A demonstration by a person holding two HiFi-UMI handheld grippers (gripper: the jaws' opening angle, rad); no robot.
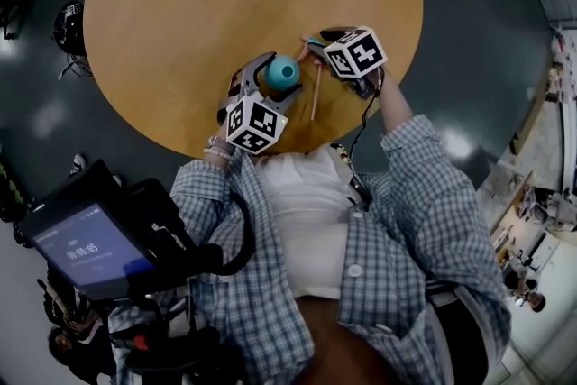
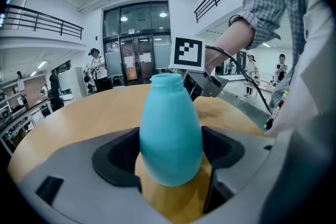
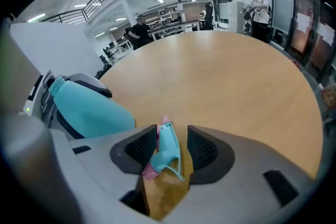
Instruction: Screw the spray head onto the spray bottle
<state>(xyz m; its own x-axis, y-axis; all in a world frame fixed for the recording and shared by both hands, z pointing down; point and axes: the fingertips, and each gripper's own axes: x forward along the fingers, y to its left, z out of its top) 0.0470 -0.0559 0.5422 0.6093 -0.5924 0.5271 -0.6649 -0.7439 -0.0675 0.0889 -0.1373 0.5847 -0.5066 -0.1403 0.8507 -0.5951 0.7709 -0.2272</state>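
Two grippers: left gripper [image 2: 170, 157] clamped on the bottle [image 2: 170, 128], right gripper [image 3: 167, 150] jaws apart, spray head [image 3: 168, 145] loose between them

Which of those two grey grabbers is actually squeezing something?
The left gripper: its jaws press on both sides of the turquoise plastic bottle. The right gripper has its jaws apart, with the turquoise plastic spray head loose between them.

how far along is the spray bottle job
Done: left tongs clamp the spray bottle, neck open. In hand: right tongs straddle the spray head on the table, not gripping. Left: pick it up, screw it on.
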